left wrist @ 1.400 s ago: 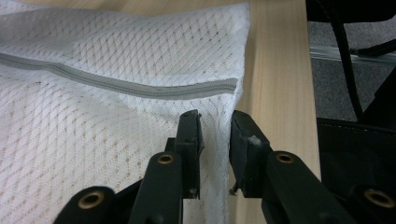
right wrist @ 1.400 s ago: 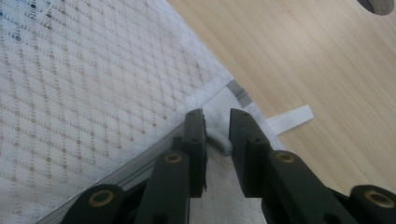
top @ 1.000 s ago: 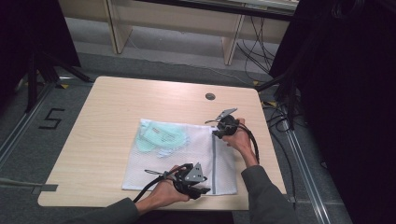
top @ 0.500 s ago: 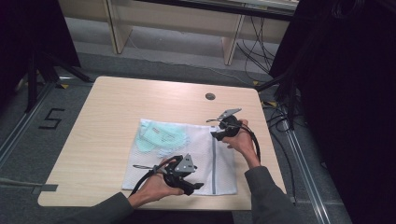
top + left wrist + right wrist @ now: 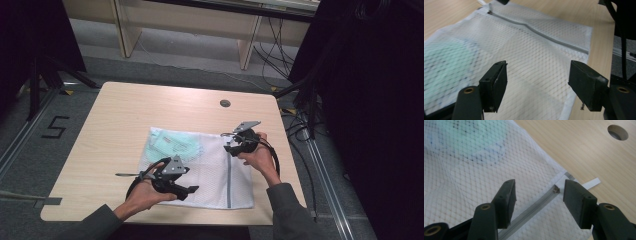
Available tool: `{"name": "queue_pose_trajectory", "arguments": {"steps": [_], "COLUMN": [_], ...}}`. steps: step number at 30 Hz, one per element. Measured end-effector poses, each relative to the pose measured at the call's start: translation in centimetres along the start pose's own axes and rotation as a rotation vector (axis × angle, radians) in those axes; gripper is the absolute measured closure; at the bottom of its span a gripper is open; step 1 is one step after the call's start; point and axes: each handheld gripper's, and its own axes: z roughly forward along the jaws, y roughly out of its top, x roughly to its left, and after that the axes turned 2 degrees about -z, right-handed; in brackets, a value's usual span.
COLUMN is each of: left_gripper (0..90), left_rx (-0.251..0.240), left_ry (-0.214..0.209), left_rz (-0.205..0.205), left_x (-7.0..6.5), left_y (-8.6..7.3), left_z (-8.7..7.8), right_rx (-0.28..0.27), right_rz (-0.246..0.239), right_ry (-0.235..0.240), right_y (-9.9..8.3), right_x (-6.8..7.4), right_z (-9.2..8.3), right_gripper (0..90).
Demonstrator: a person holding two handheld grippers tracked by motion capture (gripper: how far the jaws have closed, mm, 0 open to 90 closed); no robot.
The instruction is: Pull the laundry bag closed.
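Observation:
A white mesh laundry bag (image 5: 212,172) lies flat on the table, with a mint-green item (image 5: 175,143) inside its far left part. A grey zipper (image 5: 229,175) runs down the bag's right side. My left gripper (image 5: 186,184) hovers open over the bag's near edge, and bare mesh (image 5: 534,50) lies between its jaws. My right gripper (image 5: 231,143) is open at the zipper's far end. In the right gripper view the zipper pull (image 5: 555,189) sits just inside the right jaw, untouched. Neither gripper (image 5: 537,67) (image 5: 540,183) holds anything.
The light wooden table (image 5: 125,115) has a round cable hole (image 5: 225,103) (image 5: 617,132) beyond the bag. A short white tab (image 5: 591,183) sticks out at the bag's corner. Cables and dark stands crowd the floor to the right.
My left gripper has moved left and a little farther over the bag. The right gripper has stayed at the zipper's far end.

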Motion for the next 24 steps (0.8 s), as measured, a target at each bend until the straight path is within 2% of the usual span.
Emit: {"name": "queue_pose_trajectory", "arguments": {"steps": [1, 2, 3, 4, 5, 6, 8, 9, 10, 11, 13, 14, 16, 17, 18, 19, 20, 21, 22, 23, 24], "left_gripper": [30.1, 30.0, 30.0, 29.9, 29.7, 29.3, 29.3, 29.3, 29.3, 29.3, 29.2, 29.2, 29.2, 29.2, 29.2, 29.2, 29.2, 29.1, 29.1, 29.1, 29.1], "left_rx": [0.008, -0.005, 0.002, -0.013, -0.002, 0.010, 0.005, 0.019, 0.011, 0.001, 0.005, 0.008, 0.009, 0.007, 0.001, -0.001, 0.014, 0.018, -0.001, 0.014, 0.004], "left_ry": [0.009, 0.005, 0.014, 0.013, 0.020, 0.034, 0.027, 0.040, 0.041, 0.043, 0.040, 0.053, 0.047, 0.053, 0.062, 0.058, 0.064, 0.062, 0.060, 0.068, 0.066], "left_rz": [-0.008, -0.001, -0.006, -0.023, -0.001, -0.005, -0.017, -0.005, -0.022, -0.026, -0.027, -0.035, -0.040, -0.044, -0.035, -0.037, -0.048, -0.044, -0.045, -0.029, -0.032], "left_x": [0.1, 0.3, 0.4, 0.5, 0.8, 0.9, 1.1, 1.3, 1.3, 1.5, 1.8, 1.8, 2.0, 2.0, 2.1, 2.1, 2.1, 2.2, 2.2, 2.2, 2.3], "left_y": [0.0, -0.1, -0.1, -0.3, -0.3, -0.4, -0.7, -0.7, -0.8, -0.9, -1.0, -1.1, -1.2, -1.4, -1.4, -1.5, -1.5, -1.6, -1.6, -1.6, -1.7], "left_z": [-0.2, -0.3, -0.6, -0.6, -0.9, -1.1, -1.2, -1.5, -1.6, -1.7, -2.0, -2.2, -2.4, -2.4, -2.5, -2.5, -2.7, -2.8, -2.7, -2.9, -2.9], "right_rx": [-0.031, -0.021, -0.008, -0.026, -0.002, -0.022, -0.009, -0.025, 0.007, -0.023, -0.016, 0.001, -0.018, 0.001, -0.025, -0.016, -0.014, -0.013, -0.012, -0.015, 0.004], "right_rz": [-0.021, -0.004, -0.007, 0.001, -0.011, -0.009, 0.000, -0.021, -0.010, -0.006, -0.005, -0.016, -0.010, -0.016, -0.008, -0.013, -0.006, -0.010, -0.010, -0.010, -0.015], "right_ry": [-0.016, -0.009, 0.007, -0.001, 0.013, -0.001, 0.009, 0.000, 0.020, 0.006, 0.016, 0.027, 0.018, 0.033, 0.018, 0.024, 0.022, 0.030, 0.032, 0.032, 0.042], "right_y": [-0.1, -0.2, -0.3, -0.4, -0.5, -0.6, -0.8, -0.9, -0.9, -1.1, -1.3, -1.3, -1.6, -1.6, -1.8, -1.9, -2.0, -2.1, -2.1, -2.2, -2.2], "right_x": [0.0, 0.2, 0.3, 0.5, 0.6, 0.8, 1.0, 0.9, 1.0, 1.2, 1.3, 1.2, 1.5, 1.5, 1.8, 1.9, 2.0, 2.1, 2.2, 2.3, 2.3], "right_z": [-0.1, -0.3, -0.4, -0.4, -0.6, -0.5, -0.6, -0.6, -0.9, -0.7, -1.0, -1.1, -1.0, -1.3, -1.0, -1.2, -1.3, -1.3, -1.4, -1.4, -1.7], "right_gripper": [44.7, 44.6, 44.5, 44.4, 43.8, 43.3, 43.4, 43.4, 43.4, 43.3, 42.9, 42.5, 41.7, 41.4, 40.9, 40.4, 40.2, 40.1, 40.1, 39.8, 39.7]}}
